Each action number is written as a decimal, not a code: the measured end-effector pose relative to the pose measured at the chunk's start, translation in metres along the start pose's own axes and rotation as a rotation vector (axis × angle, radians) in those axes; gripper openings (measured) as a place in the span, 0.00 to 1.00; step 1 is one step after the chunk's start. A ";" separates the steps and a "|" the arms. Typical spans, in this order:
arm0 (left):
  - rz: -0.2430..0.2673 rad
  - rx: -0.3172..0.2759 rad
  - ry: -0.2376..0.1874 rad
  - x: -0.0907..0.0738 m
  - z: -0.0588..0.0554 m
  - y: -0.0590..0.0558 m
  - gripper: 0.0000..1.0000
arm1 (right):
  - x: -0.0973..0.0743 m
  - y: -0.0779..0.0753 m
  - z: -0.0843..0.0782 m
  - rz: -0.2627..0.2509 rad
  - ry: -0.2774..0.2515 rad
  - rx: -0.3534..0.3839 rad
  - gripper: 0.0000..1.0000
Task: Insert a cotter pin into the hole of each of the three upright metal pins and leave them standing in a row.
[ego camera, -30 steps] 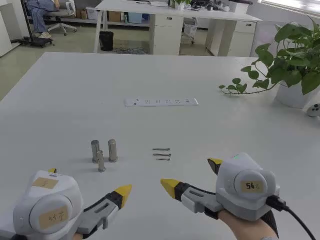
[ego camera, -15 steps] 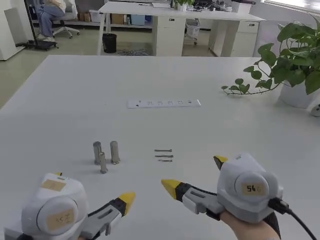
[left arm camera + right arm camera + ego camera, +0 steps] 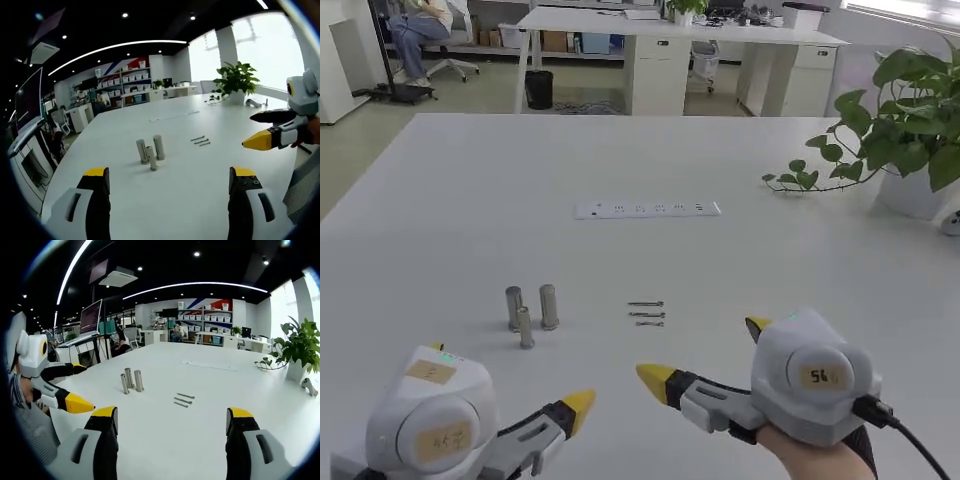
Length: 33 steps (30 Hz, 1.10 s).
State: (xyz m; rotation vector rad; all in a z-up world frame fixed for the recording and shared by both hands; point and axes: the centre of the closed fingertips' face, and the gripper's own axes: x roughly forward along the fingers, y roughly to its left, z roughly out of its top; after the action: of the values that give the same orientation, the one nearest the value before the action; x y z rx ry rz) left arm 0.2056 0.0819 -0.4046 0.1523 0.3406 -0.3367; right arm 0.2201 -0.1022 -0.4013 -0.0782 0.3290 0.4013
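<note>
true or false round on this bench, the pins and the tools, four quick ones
1. The three metal pins stand upright, close together. True.
2. One cotter pin already sits in a pin's hole. False: all three cotter pins lie on the table, apart from the metal pins.
3. One tool grips a cotter pin. False: the left tool and the right tool are both open and empty.
4. A power strip lies on the table beyond the parts. True.
</note>
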 end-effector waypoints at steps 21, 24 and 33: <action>-0.076 -0.057 0.010 -0.009 0.007 0.010 0.99 | 0.000 0.011 0.000 0.051 0.010 -0.023 0.83; -0.077 -0.048 0.016 -0.010 0.004 0.014 0.99 | 0.000 0.014 0.000 0.062 0.012 -0.024 0.83; -0.080 -0.015 0.006 -0.009 0.001 0.017 0.99 | 0.001 0.015 -0.003 0.071 0.025 -0.024 0.82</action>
State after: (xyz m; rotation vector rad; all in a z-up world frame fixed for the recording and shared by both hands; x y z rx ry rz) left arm 0.2041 0.1004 -0.3994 0.1249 0.3556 -0.4128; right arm 0.2140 -0.0886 -0.4044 -0.0955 0.3526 0.4748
